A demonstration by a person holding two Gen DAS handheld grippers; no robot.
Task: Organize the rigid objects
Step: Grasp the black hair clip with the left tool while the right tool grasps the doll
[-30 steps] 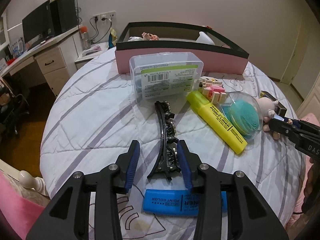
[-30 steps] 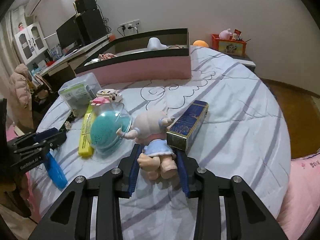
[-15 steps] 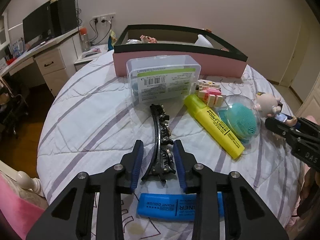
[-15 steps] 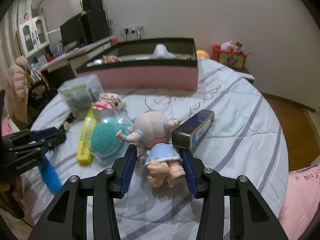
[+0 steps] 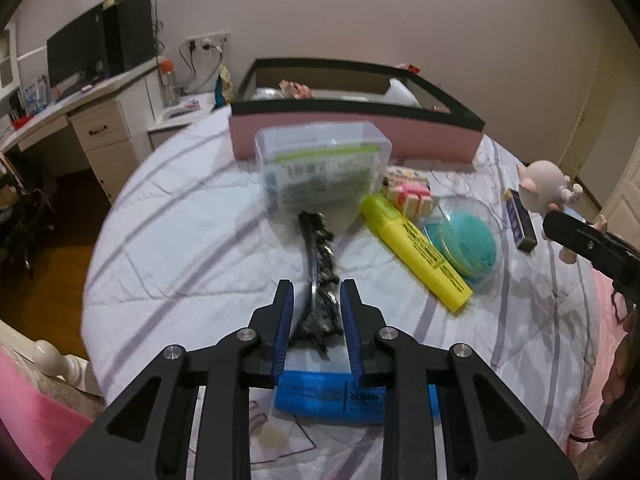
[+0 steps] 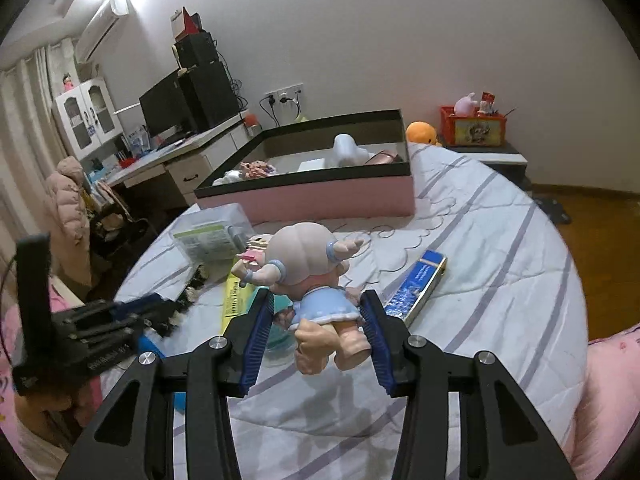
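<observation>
Carriage to the pink box (image 6: 320,200) required firm, level holds: left gripper (image 5: 316,320) fingers pinched the hair clip (image 5: 318,280), right gripper (image 6: 318,320) fingers clamped the doll (image 6: 316,280), both kept above the clutter.

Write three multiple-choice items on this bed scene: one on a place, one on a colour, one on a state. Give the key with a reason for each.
1. Where does the yellow highlighter lie?
A. inside the pink box
B. on the bedspread beside the clear dome with the teal pad
C. between the right claw's fingers

2. What colour is the doll's dress?
A. light blue
B. red
C. green

3. What is the left claw doing?
A. hanging open, away from every object
B. gripping the blue highlighter
C. closed on the black hair clip

Key: 1 B, the highlighter rests on the bedspread against the clear dome. 2 A, the dress between the right claw's fingers is light blue. 3 C, both pads press the black hair clip, with the blue highlighter lying beneath.
</observation>
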